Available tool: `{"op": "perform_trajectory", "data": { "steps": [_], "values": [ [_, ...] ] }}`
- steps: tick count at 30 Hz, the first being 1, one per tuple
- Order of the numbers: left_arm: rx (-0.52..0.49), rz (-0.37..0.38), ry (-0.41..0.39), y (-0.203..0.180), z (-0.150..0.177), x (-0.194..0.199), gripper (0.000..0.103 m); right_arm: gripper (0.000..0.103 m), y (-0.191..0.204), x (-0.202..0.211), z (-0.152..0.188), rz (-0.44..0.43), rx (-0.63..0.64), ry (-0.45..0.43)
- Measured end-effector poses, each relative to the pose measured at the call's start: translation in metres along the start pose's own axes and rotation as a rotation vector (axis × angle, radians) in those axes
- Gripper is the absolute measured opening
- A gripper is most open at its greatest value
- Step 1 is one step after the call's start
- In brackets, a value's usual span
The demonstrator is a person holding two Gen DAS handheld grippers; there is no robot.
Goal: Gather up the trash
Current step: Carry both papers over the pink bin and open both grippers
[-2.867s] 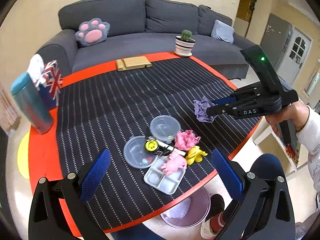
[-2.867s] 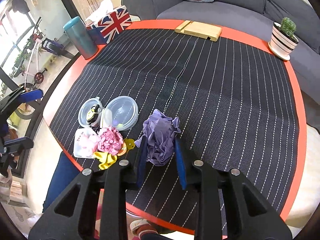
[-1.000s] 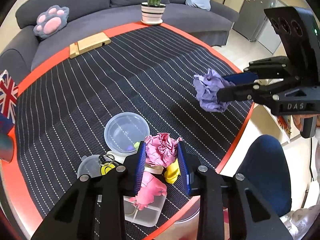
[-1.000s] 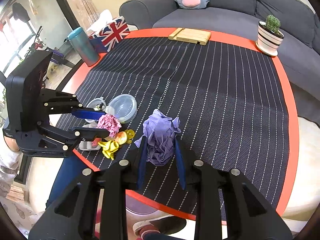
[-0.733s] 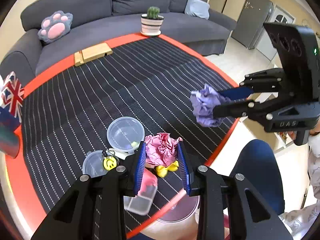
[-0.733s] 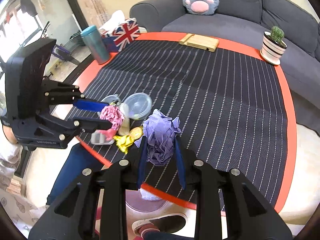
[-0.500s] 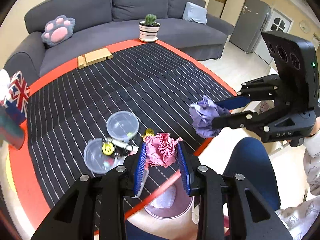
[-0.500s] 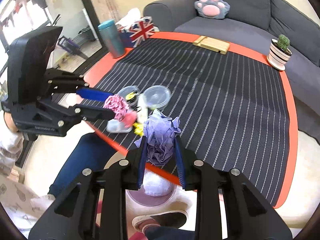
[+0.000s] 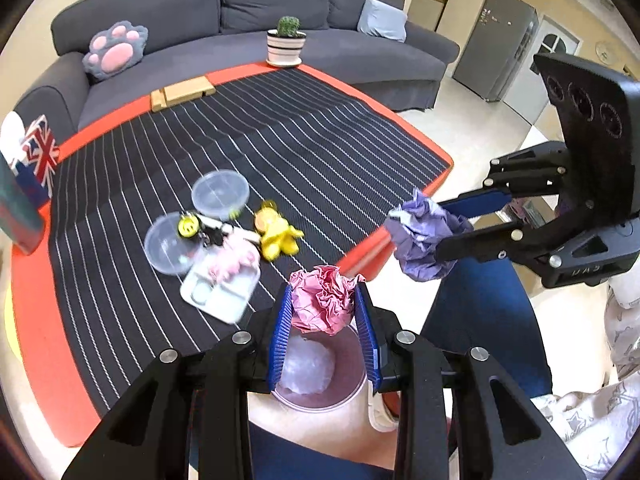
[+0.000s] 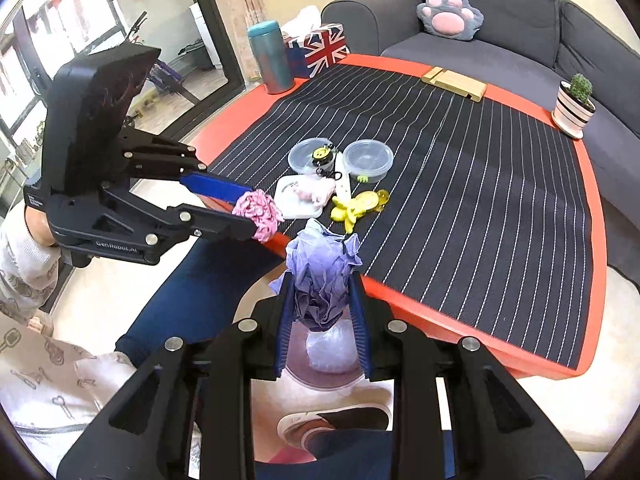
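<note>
The left hand-held gripper (image 9: pixel 325 334) is closed most of the way, its blue pads pressing both sides of a pink wad (image 9: pixel 323 299) of crumpled paper. It holds the wad in the air just past the table's near edge, over the bin (image 9: pixel 318 376) on the floor – a round pinkish bin with a pale lump of plastic already in it. In the right wrist view the same gripper (image 10: pixel 256 216) reaches in from the left, the pink wad (image 10: pixel 258 214) pinched at its tips beside the table's (image 10: pixel 472 312) red rim.

On the table near that edge lie two clear round tubs (image 9: pixel 220 194), a white tray (image 9: pixel 220 294) with something pink in it, a yellow toy (image 9: pixel 278 236) and a smiley keyring (image 9: pixel 188 226), all close together. Further back – along the far edge – are a wooden block (image 9: pixel 182 94) and a potted cactus (image 9: pixel 286 42); a Union Jack tissue box (image 9: pixel 38 158) and a teal cup (image 10: pixel 270 58) stand at the left edge.

The right hand-held gripper (image 10: pixel 322 316) is likewise nearly closed, clamping a purple wad (image 10: pixel 320 268) of paper between its pads. It too is off the table, above the bin (image 10: pixel 332 364). From the left wrist view this gripper (image 9: pixel 444 226) comes in from the right with the purple wad (image 9: pixel 422 236) at its tips, level with the table's near right corner.
</note>
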State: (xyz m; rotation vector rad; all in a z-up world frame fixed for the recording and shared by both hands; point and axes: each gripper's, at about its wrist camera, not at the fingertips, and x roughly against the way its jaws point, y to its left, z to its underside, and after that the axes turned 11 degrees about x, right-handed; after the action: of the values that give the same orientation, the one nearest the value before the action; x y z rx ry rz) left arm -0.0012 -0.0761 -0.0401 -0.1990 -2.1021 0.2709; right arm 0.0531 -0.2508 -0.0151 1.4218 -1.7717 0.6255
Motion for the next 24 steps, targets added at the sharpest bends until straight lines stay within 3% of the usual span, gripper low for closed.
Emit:
{"op": "perform_trajectory", "data": {
  "steps": [7,9,10,11,24],
  "values": [
    [-0.006,0.020,0.004,-0.006,0.010,-0.001,0.035,0.027,0.003,0.003,0.008,-0.003,-0.010,-0.003],
    [-0.007,0.007,-0.013,-0.007,0.010,0.000,0.058,0.027,0.003,0.004,0.009,-0.003,-0.015,-0.006],
    [-0.006,-0.001,-0.025,-0.007,0.010,0.000,0.088,0.027,0.002,0.005,0.010,-0.005,-0.019,-0.008],
    [-0.006,-0.014,-0.052,-0.007,0.010,0.003,0.095,0.027,0.002,0.005,0.010,-0.004,-0.020,-0.009],
    [0.048,-0.033,-0.063,0.007,0.007,0.007,0.095,0.027,0.001,0.003,0.012,-0.009,-0.026,-0.008]
  ]
}}
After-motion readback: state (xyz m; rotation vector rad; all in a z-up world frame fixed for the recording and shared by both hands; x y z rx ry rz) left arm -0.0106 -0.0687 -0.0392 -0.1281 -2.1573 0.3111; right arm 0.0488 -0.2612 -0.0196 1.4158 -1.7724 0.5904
